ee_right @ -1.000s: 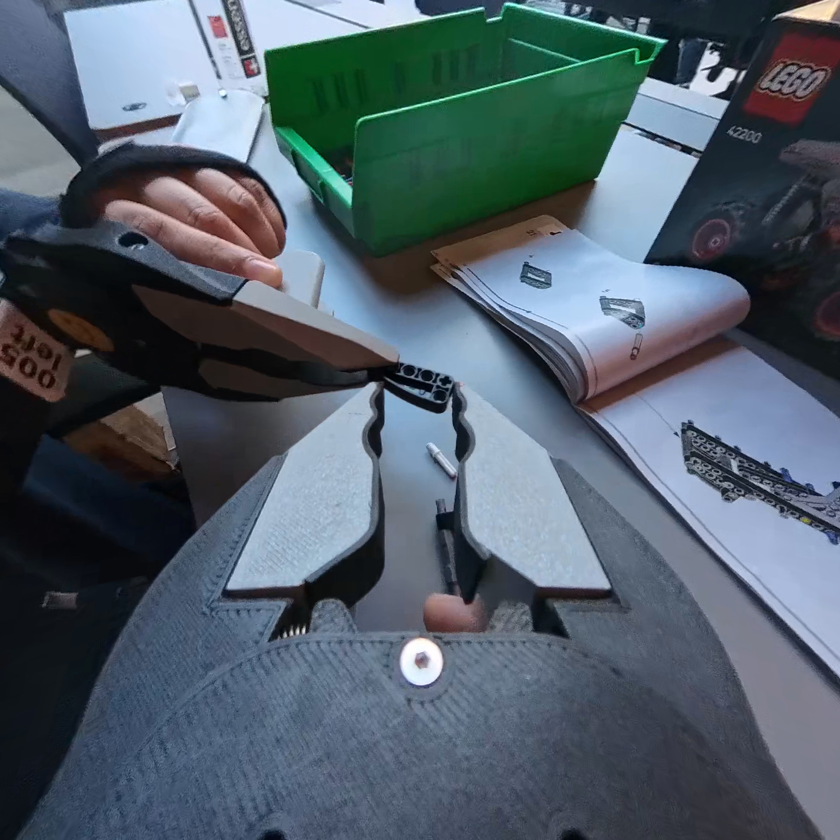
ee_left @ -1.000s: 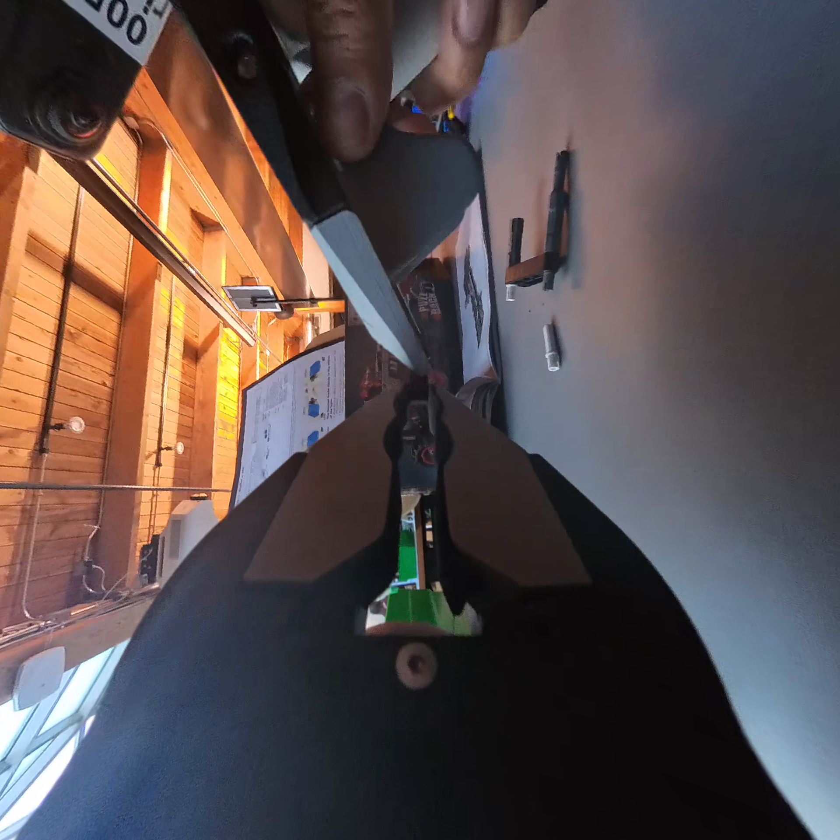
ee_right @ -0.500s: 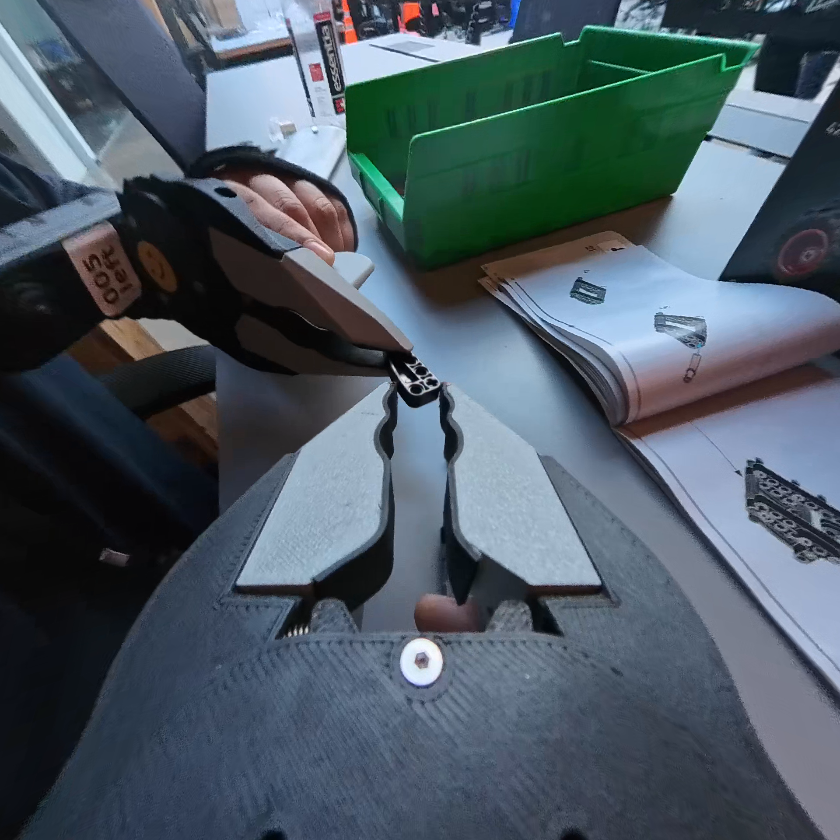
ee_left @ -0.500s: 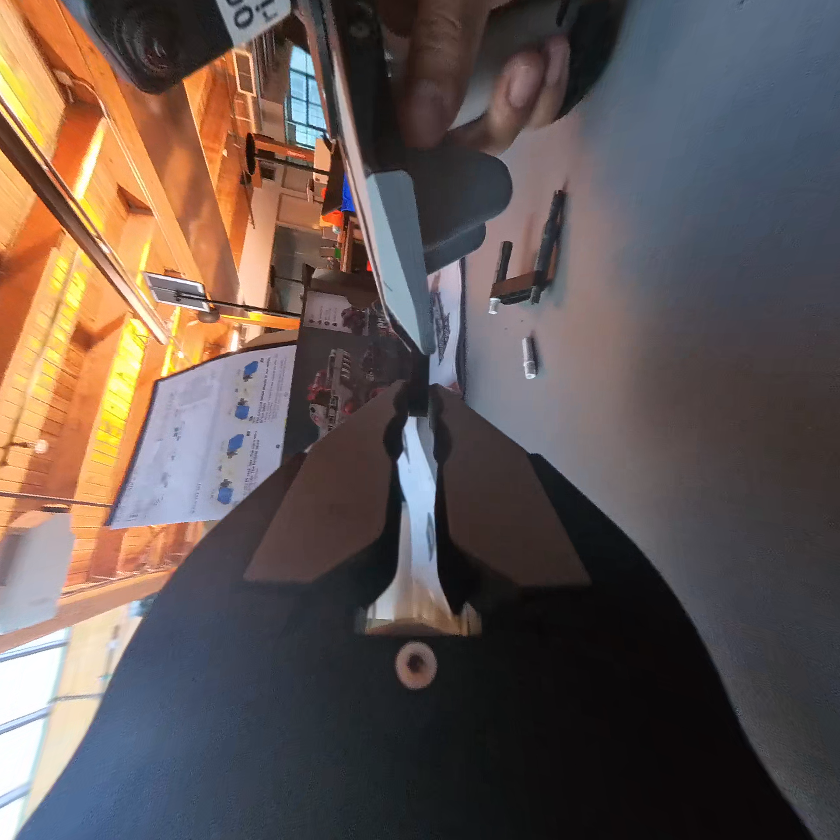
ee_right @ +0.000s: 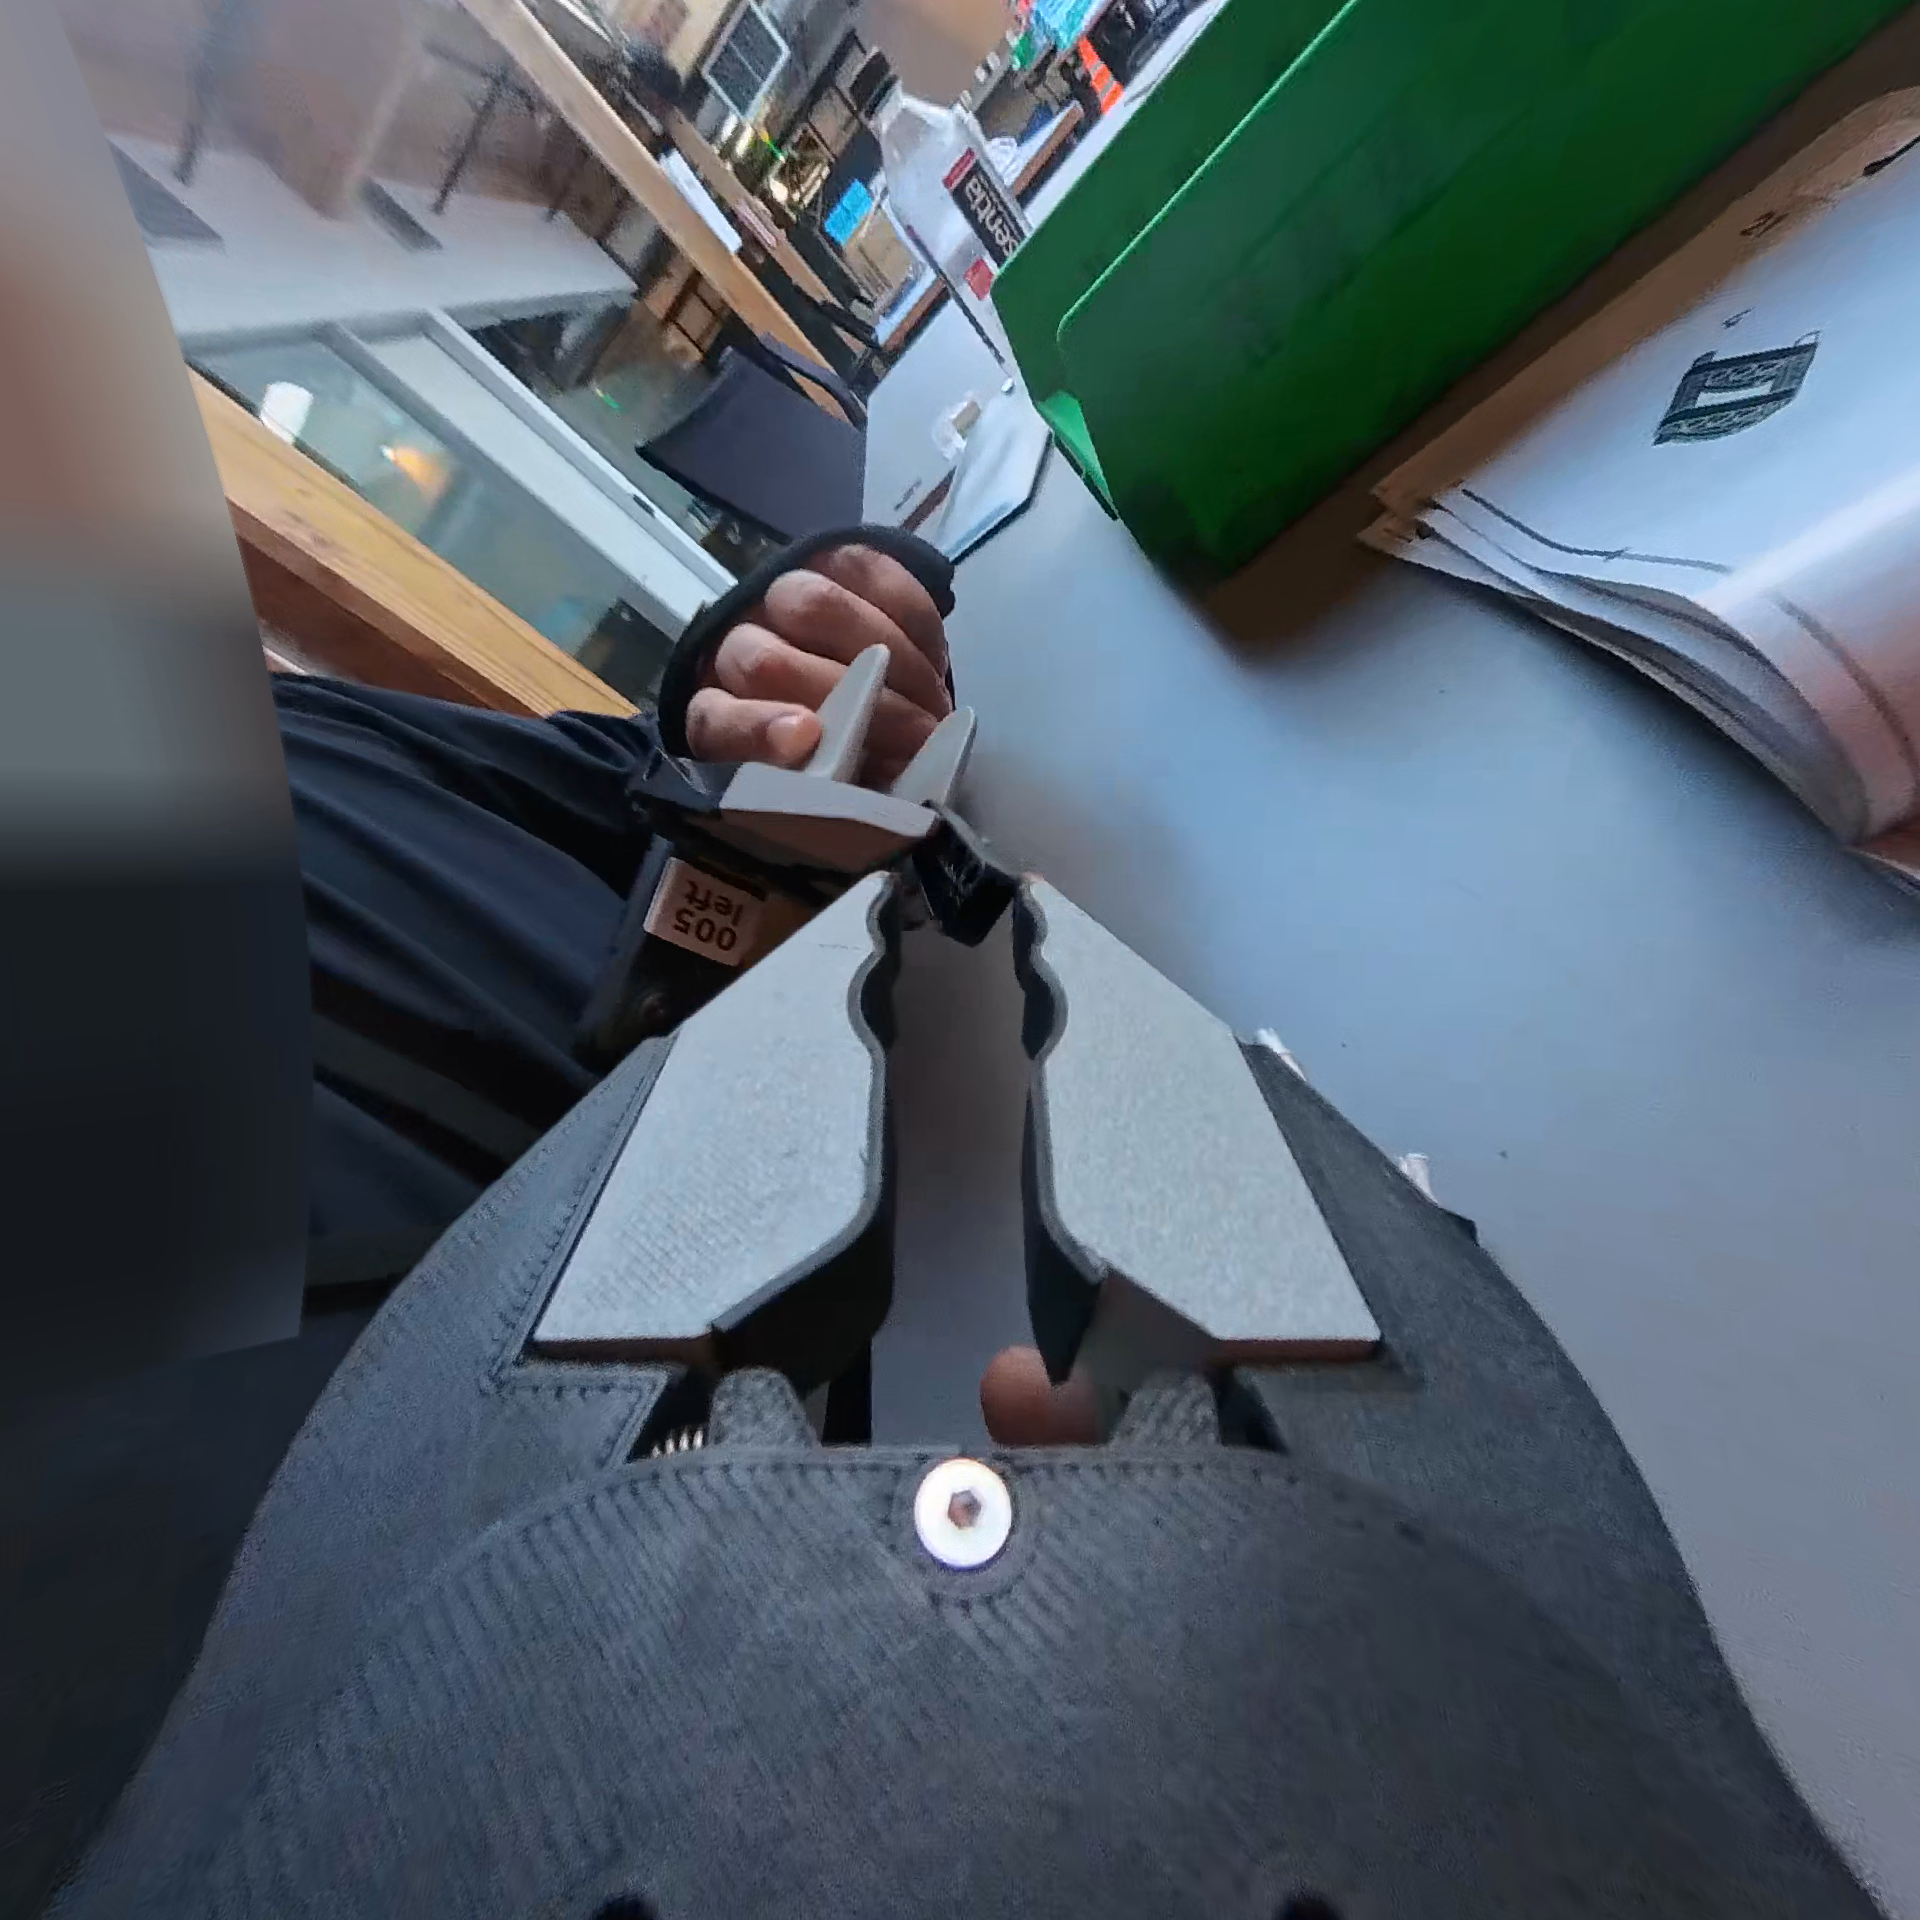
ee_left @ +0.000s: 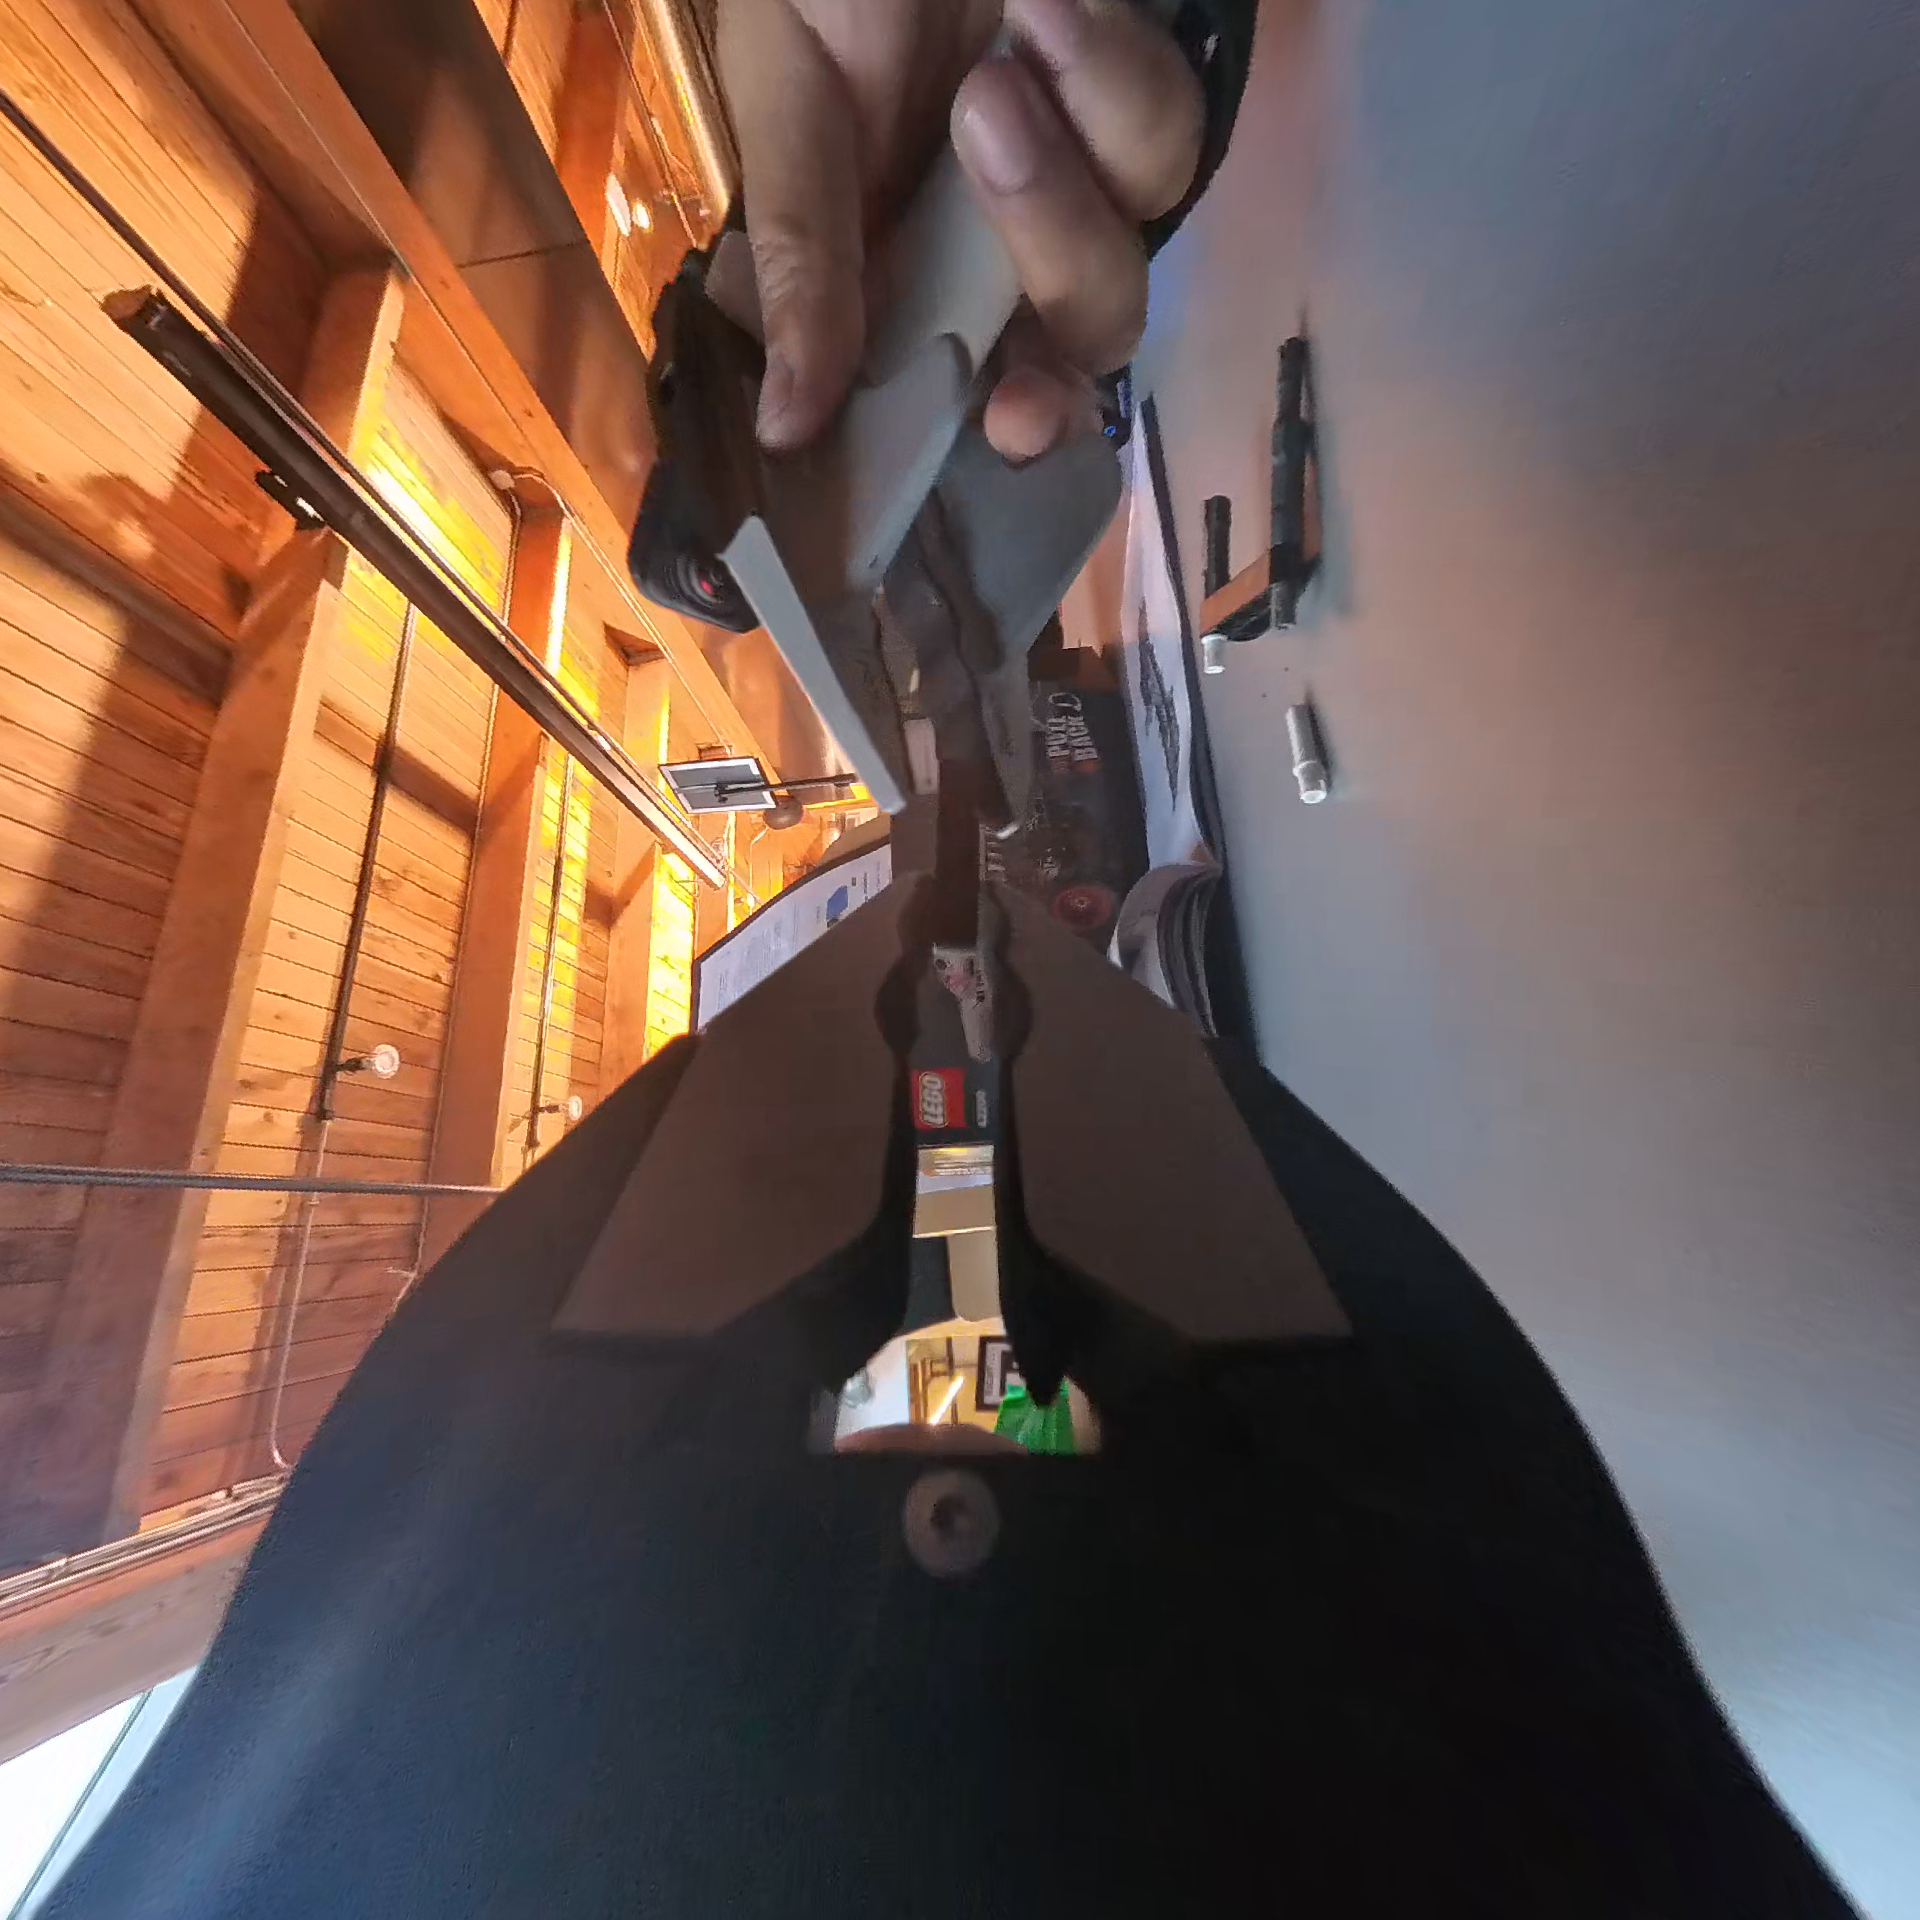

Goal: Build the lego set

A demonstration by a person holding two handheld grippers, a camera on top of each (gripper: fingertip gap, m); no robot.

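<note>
I am pinching a small black beam at the tips of my left gripper, lifted clear of the grey table. The beam is short, dark and pierced with round holes. My right gripper is meeting it head-on, fingertips flanking the piece, jaws narrowly apart; whether they are clamping it, I cannot tell. Beyond my right gripper, a green bin and an open booklet are lying on the table.
</note>
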